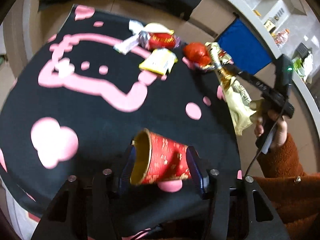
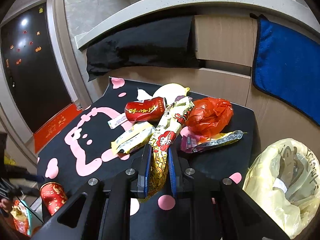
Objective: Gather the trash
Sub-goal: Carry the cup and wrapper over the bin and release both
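Left gripper (image 1: 160,160) clenched on red paper cup (image 1: 160,158), above worktop (image 1: 96,124) near edge; right gripper (image 2: 159,170) grasping long snack wrapper (image 2: 162,140), just before red can (image 2: 145,109); bin bag (image 2: 284,182) beyond right edge

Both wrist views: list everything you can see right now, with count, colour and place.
paper cup: 1, red-gold, held sideways above the mat
long snack wrapper: 1, cream-yellow-red, held
soda can: 1, red, lying at mat's far side
plastic bag: 1, red, crumpled beside the can
yellow wrapper: 1, mid-mat
silver-purple wrapper: 1, below red bag
bin bag: 1, pale yellow, right of the mat
mat: 1, black-pink
blue towel: 1, behind
left gripper: on cup
right gripper: on wrapper
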The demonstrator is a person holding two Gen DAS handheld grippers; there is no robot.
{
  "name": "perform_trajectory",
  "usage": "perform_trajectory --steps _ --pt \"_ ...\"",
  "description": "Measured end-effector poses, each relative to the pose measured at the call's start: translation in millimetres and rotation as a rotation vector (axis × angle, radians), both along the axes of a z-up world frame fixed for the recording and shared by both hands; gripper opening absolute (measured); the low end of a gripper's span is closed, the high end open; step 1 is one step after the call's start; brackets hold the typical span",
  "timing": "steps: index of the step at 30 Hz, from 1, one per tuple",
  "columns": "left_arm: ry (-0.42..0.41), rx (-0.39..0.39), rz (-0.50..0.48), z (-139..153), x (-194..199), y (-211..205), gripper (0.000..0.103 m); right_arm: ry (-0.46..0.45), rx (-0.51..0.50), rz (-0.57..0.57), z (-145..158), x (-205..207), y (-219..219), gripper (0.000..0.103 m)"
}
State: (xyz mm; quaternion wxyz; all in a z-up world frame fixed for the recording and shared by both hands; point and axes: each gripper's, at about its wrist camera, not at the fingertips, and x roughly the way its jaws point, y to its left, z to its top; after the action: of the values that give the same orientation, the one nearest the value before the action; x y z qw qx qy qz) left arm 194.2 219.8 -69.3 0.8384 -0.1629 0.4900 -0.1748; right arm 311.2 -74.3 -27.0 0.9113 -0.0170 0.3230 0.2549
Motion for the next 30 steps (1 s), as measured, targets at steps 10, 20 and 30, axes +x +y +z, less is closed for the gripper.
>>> perform_trajectory --steps 10,20,30 --pt "-0.056 -0.036 -0.037 8.3 4.0 -34.1 0.012 -0.031 -0.043 -0.004 6.8 -32.8 -4.5 0.016" --pt "-0.262 0.178 -0.048 49.9 28.3 -80.4 0.004 -0.07 -0.046 -0.024 20.1 -48.0 -19.7 0.016" --pt "-0.461 0.235 -0.002 105.8 62.3 -111.1 0.004 -0.117 -0.014 -0.035 45.8 -40.9 -36.0 0.016"
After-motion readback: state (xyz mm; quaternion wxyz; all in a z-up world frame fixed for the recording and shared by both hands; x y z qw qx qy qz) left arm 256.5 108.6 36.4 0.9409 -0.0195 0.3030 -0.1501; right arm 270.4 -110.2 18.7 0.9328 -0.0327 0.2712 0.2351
